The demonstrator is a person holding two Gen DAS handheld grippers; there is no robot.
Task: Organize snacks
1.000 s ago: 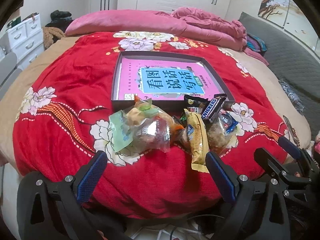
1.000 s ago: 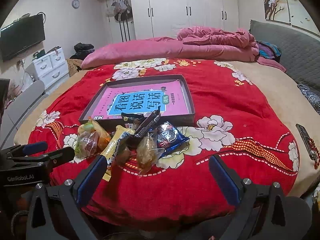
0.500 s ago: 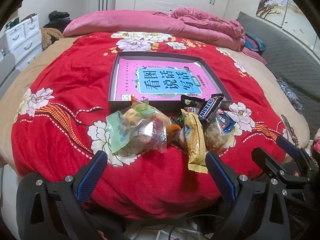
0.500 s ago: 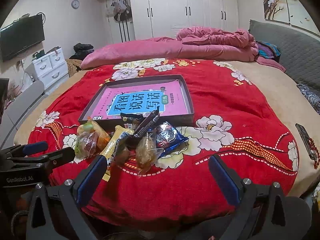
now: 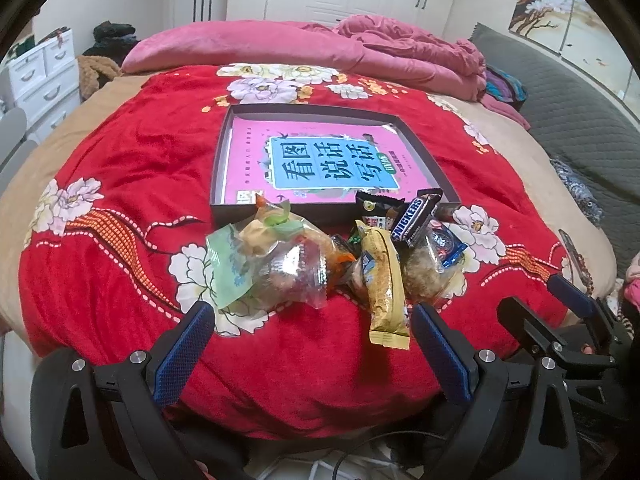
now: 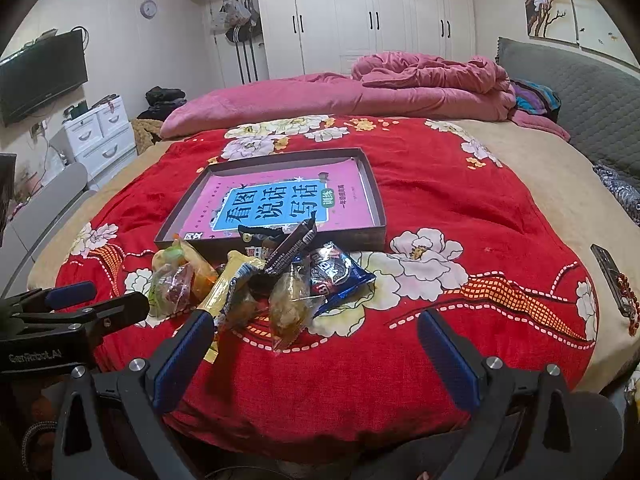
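A heap of wrapped snacks lies on the red flowered blanket [image 5: 120, 160] just in front of a shallow dark tray [image 5: 222, 160] that holds a pink book [image 5: 312, 152]. In the heap I see a Snickers bar [image 5: 414, 220], a long yellow pack [image 5: 384, 288], clear bags of sweets [image 5: 288, 268] and a blue pack [image 6: 340, 272]. My left gripper [image 5: 312, 344] is open, low at the bed's near edge, short of the heap. My right gripper [image 6: 316, 348] is open too, near the heap's front, with the tray [image 6: 376, 192] beyond.
Pink bedding [image 6: 360, 92] is piled at the far side of the bed. A dark remote-like object [image 6: 610, 276] lies near the bed's right edge. White drawers [image 6: 100, 132] and a wall television [image 6: 40, 76] stand to the left, wardrobes [image 6: 380, 20] behind.
The left view has crept slightly closer to the snack heap. The right view has hardly shifted. Both grippers remain open and nothing was picked up.
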